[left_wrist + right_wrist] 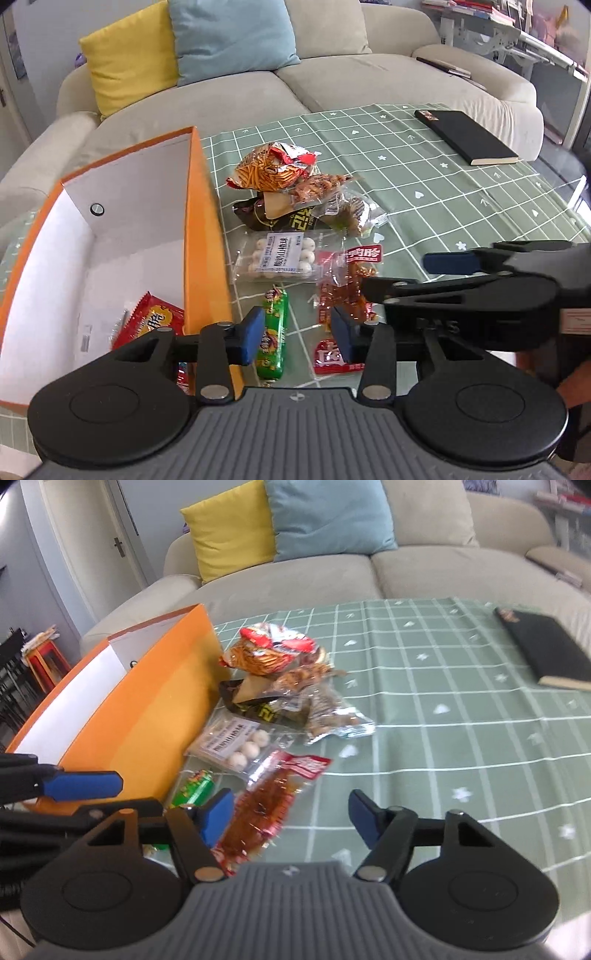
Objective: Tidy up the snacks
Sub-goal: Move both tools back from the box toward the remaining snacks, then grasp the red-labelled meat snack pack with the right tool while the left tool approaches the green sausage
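An orange box (201, 229) with a white inside stands at the left; a red snack packet (155, 321) lies in it. Beside it on the green tablecloth lie a green sausage stick (274, 332), a clear pack of white balls (279, 256), a red meat-snack packet (343, 295), and a pile topped by a red noodle bag (275, 168). My left gripper (297, 332) is open over the sausage stick. My right gripper (291, 818) is open over the red meat-snack packet (269, 801), and shows in the left wrist view (406, 275).
A black notebook (465, 136) lies at the table's far right. A beige sofa (332, 85) with a yellow cushion (129, 55) and a blue cushion (232, 37) stands behind the table. The orange box (147, 709) is left of my right gripper.
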{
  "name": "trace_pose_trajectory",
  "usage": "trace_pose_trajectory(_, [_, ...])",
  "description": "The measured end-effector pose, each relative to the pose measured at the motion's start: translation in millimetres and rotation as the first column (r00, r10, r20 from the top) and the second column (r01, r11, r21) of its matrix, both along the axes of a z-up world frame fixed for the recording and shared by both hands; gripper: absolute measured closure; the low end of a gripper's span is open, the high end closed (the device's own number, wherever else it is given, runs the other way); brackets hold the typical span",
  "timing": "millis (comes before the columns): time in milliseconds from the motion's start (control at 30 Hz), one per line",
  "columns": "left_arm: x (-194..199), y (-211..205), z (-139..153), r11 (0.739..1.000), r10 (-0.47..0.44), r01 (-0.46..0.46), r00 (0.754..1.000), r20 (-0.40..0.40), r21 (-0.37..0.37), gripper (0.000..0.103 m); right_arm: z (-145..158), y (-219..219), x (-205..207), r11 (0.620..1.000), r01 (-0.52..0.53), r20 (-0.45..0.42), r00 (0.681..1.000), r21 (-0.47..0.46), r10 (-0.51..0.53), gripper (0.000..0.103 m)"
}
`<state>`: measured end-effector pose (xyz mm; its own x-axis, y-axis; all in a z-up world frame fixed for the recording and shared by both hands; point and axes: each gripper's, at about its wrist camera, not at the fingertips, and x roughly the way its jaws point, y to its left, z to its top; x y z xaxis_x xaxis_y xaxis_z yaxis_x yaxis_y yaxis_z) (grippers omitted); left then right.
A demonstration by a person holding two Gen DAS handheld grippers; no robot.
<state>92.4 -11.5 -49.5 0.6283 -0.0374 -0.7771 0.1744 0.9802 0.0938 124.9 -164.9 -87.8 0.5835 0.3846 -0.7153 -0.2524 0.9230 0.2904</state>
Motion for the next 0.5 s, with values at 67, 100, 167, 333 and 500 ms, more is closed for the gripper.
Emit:
trace_pose_trajectory(67, [-0.4,2.0,0.9,1.0,-0.001,0.001,1.0,-0.002,0.003,0.053,-8.3,5.4,6.5,1.0,-0.004,-0.026,1.0,0.025,0.005,0.038])
trace_pose_trajectory(100, [-0.4,2.5,0.7,1.0,0.003,-0.003,1.0,-0.005,0.012,0.053,-12.3,7.5,9.2,0.999,-0.006,-0.042,0.999,0.033,0.007,0.039])
trace_pose_trajectory(167, [1.4,1.7,-0.2,0.999,0.007,-0.007,1.0,-0.004,0.034,0.053,-18.4,12.4,13.2,0.999,-0.01,-0.058,0.998,0.032,0.012,0.039])
trace_pose_trajectory(333, [3.5,1.0,-1.8,0.998,0.005,-0.005,1.0,-0.002,0.055,0.053,-29.3,25.1,13.0,0.999,-0.047,-0.038,0.998,-0.017,0.046,0.038])
trace_pose_trajectory(500, [4.6,3.1,-0.6,0.998,0.008,-0.009,1.0,0.005,0.056,0.058,-31.6,35.5,8.5,0.995,-0.087,-0.005,0.996,-0.057,0.086,0.046])
